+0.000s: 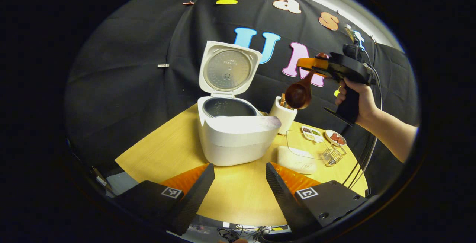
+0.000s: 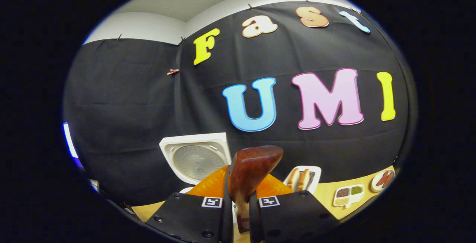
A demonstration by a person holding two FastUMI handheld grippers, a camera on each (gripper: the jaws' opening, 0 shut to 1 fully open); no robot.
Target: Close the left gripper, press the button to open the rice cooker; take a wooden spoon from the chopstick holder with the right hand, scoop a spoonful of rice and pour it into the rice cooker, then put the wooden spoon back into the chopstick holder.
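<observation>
Fingers of the right hand-held gripper (image 2: 240, 213) clamp the wooden spoon (image 1: 298, 93), lifted above the chopstick holder (image 1: 283, 115). Left hand-held gripper (image 1: 240, 187) hangs over the desk (image 1: 167, 150), fingers apart, facing the rice cooker (image 1: 234, 135), whose lid (image 1: 227, 68) stands open.
</observation>
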